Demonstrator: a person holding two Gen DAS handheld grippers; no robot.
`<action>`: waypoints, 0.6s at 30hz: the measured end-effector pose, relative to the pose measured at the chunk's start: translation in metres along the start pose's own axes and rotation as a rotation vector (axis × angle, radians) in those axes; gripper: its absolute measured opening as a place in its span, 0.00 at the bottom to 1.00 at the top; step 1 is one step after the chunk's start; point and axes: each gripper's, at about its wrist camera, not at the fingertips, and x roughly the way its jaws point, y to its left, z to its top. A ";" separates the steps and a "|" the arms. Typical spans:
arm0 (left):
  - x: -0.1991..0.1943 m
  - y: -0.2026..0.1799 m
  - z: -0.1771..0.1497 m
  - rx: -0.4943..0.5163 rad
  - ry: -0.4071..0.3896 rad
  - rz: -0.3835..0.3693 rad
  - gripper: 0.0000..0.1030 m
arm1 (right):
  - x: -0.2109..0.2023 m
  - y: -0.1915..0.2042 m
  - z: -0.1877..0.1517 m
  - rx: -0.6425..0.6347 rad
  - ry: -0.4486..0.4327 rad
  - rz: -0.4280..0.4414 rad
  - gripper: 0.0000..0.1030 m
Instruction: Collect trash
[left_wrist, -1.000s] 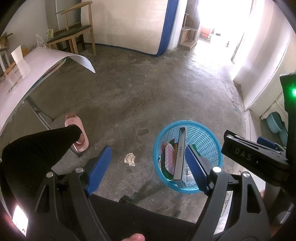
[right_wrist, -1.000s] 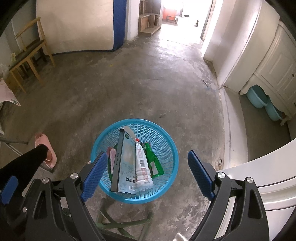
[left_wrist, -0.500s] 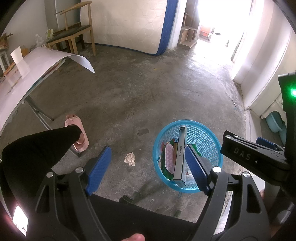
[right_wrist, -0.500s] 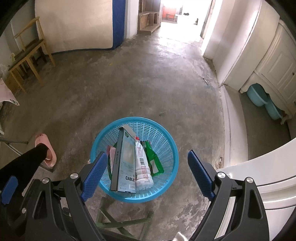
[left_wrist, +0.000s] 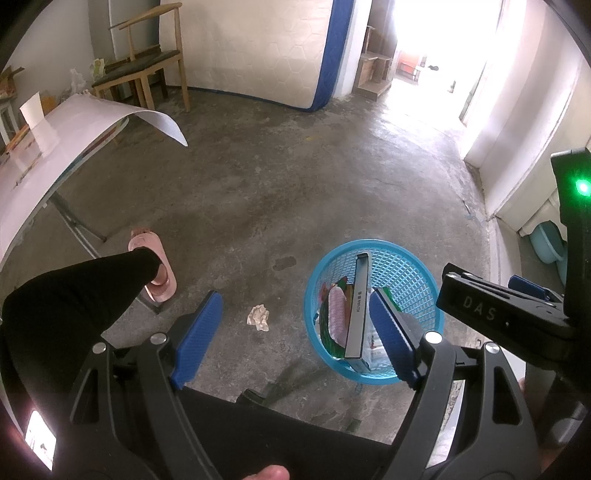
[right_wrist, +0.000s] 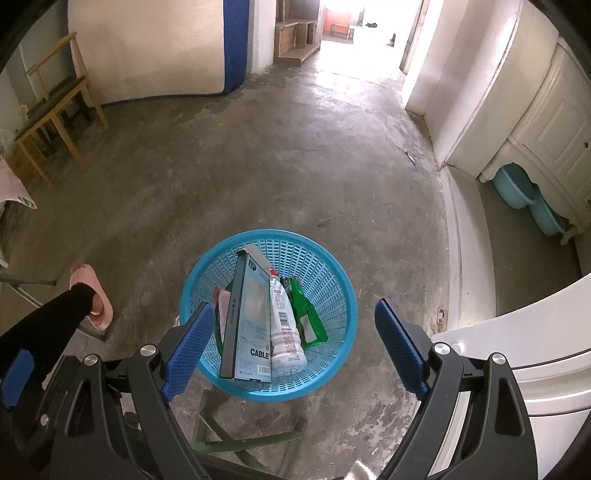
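Your left gripper (left_wrist: 297, 339) hangs over the rough concrete floor (left_wrist: 295, 184) with its ribbed blue pads spread wide and nothing between them. A crumpled scrap of paper (left_wrist: 258, 316) lies on the floor just left of the round blue mesh basket (left_wrist: 413, 269), apart from it. Your right gripper (right_wrist: 295, 345) is spread just as wide, empty, poised above that basket. Inside stand a flat cable box (right_wrist: 247, 317) tilted on end, a white plastic bottle (right_wrist: 286, 332), a glossy green wrapper (right_wrist: 306, 317) and a pink packet (right_wrist: 223, 302). Your black trouser leg (left_wrist: 74, 295) ends in a pink slipper (left_wrist: 160, 254) on the left.
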 end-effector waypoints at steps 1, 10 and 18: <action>-0.001 -0.001 0.000 0.001 -0.001 0.001 0.75 | 0.000 0.000 0.000 0.002 0.001 0.000 0.83; -0.001 -0.001 -0.002 0.003 -0.001 0.002 0.75 | 0.000 -0.002 0.001 -0.003 0.003 0.003 0.83; -0.001 -0.001 -0.002 0.006 -0.003 0.004 0.75 | 0.001 -0.003 0.003 -0.003 0.004 0.004 0.83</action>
